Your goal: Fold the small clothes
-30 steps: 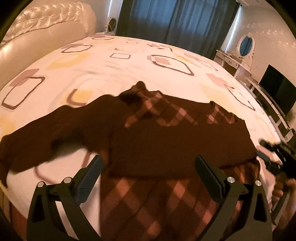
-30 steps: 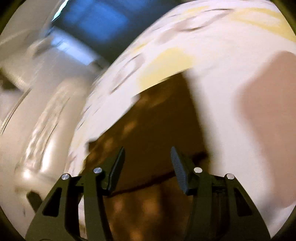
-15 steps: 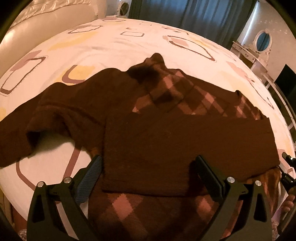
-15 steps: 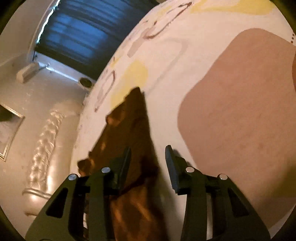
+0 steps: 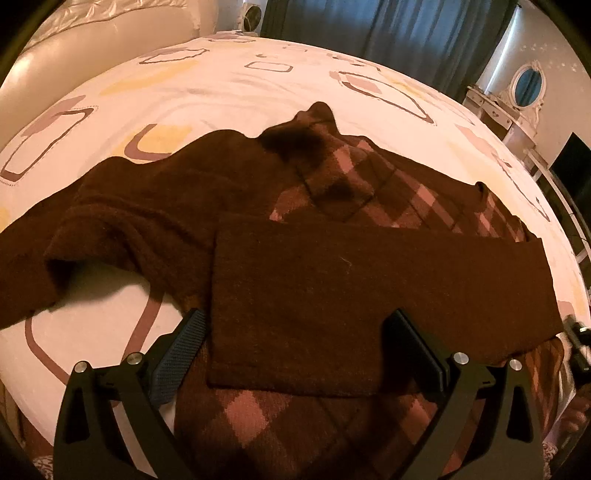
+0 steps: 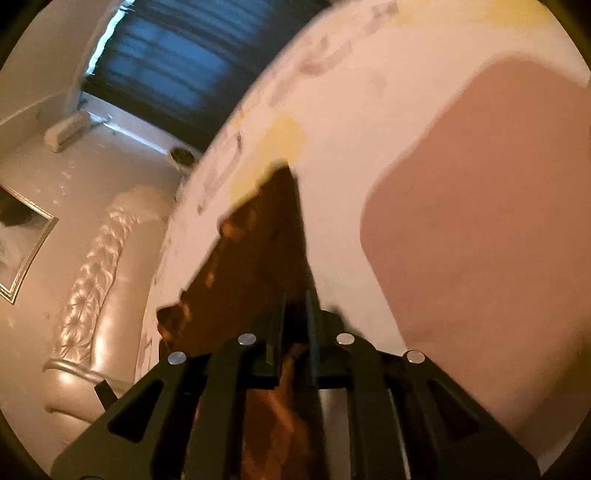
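sweater [image 5: 369, 295]: dark brown, pink-and-brown argyle diamonds at 6 and 1 o'clock
bedsheet [image 5: 229, 85]: white, with yellow and mauve rounded squares outlined in brown
curtains [image 5: 388, 33]: dark blue
headboard [image 5: 74, 70]: cream, tufted

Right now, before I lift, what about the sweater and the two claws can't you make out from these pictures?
- Sweater hem: left wrist view, cut off by the bottom edge and the left claw.
- Its far sleeve end: left wrist view, runs off the left edge.
- Right claw: right wrist view, its jaws have just been closing with the fabric between them; motion blur hides how much cloth is caught.
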Available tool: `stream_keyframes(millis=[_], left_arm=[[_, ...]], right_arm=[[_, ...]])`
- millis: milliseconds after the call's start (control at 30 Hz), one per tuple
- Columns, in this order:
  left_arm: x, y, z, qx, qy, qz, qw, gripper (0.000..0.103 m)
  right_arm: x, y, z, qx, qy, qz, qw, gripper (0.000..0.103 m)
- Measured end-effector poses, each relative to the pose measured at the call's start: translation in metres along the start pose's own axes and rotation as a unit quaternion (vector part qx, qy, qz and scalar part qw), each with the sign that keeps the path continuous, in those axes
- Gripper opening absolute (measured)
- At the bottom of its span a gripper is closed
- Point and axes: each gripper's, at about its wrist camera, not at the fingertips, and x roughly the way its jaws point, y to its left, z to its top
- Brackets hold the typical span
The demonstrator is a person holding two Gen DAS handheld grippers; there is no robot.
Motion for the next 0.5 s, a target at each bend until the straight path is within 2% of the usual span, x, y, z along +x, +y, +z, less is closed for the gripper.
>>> stream_keyframes(millis=[67, 100, 133, 267, 367, 400, 433, 500], left_arm=[[0.0, -0.001, -0.001, 0.003, -0.003, 0.001, 1.0, 0.099], [0.001, 0.0, -0.001, 0.003, -0.004, 0.0, 1.0, 0.099], [0.001, 0.0, -0.001, 0.003, -0.005, -0.001, 1.0, 0.099], [0.001, 0.001, -0.002, 0.007, -0.006, -0.003, 0.9999, 0.099], [0.001, 0.001, -0.003, 0.015, -0.01, -0.002, 0.9998, 0.099], [0.001, 0.001, -0.003, 0.017, -0.01, -0.002, 0.9998, 0.099], [0.002, 0.0, -0.002, 0.018, -0.008, -0.001, 0.9998, 0.099], [0.003, -0.001, -0.001, 0.019, -0.004, 0.002, 0.9998, 0.099]], right_arm=[[-0.011, 0.019, -0.002, -0.031, -0.019, 0.018, 0.999, 0.025], [-0.011, 0.03, -0.003, -0.042, -0.02, 0.029, 0.998, 0.035], [-0.01, 0.041, -0.006, -0.055, -0.017, 0.046, 0.997, 0.041], [0.014, 0.058, -0.017, -0.086, 0.031, 0.075, 0.993, 0.041], [0.035, 0.036, -0.019, -0.054, 0.066, 0.049, 0.995, 0.042], [0.044, 0.022, -0.02, -0.026, 0.088, 0.033, 0.995, 0.034], [0.047, 0.016, -0.02, -0.011, 0.092, 0.034, 0.995, 0.029], [0.044, 0.003, -0.018, 0.012, 0.093, 0.054, 0.994, 0.027]])
